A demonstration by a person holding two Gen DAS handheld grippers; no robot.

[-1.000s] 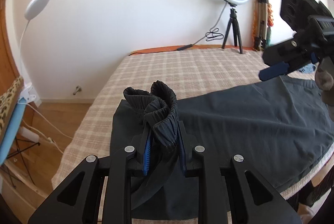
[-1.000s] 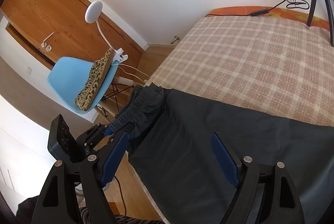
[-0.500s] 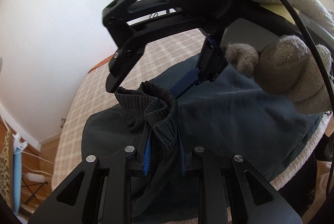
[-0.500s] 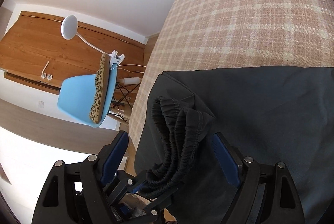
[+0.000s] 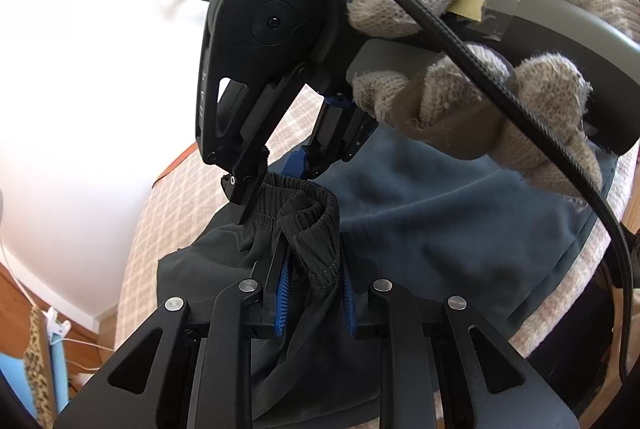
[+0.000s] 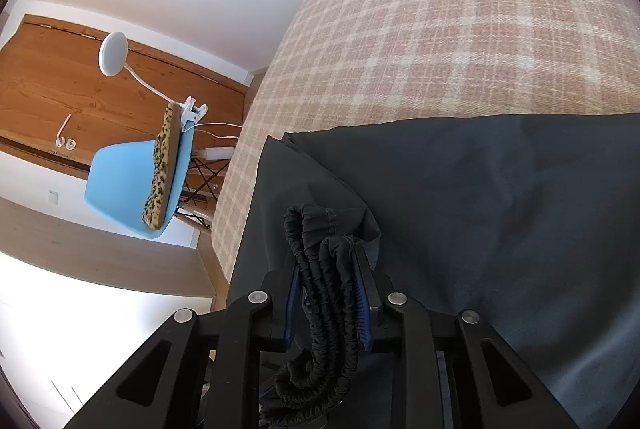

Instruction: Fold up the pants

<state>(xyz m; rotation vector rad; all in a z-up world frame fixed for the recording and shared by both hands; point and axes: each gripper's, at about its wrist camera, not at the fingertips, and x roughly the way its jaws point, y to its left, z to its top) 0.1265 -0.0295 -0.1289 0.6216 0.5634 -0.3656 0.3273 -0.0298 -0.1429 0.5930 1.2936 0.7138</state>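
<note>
L gripper (image 5: 314, 293): blue pads clamped on a bunch of the elastic waistband (image 5: 308, 213), held just above the bed. R gripper (image 6: 329, 303) sits right beside it on the same bunched band; jaws closing w/ gathered elastic between the pads, which already look pressed onto it. In the left wrist view the R tool comes in from above, gloved hand (image 5: 476, 101) on its handle, tips at the band's far edge.

Pants (image 6: 480, 213): dark, spread flat across the checked blanket (image 6: 460, 29), waist end near the bed's edge, legs running off to the right.

Step, as I read it: both claws taking the waist end, prob. to lift & carry it over the legs for a fold. Next move needs both grips firm, hands moving together, fabric kept taut so the layers land even; elastic could slip.

Beyond: blue chair (image 6: 124, 185) w/ leopard cushion, clip lamp, wooden door.
</note>
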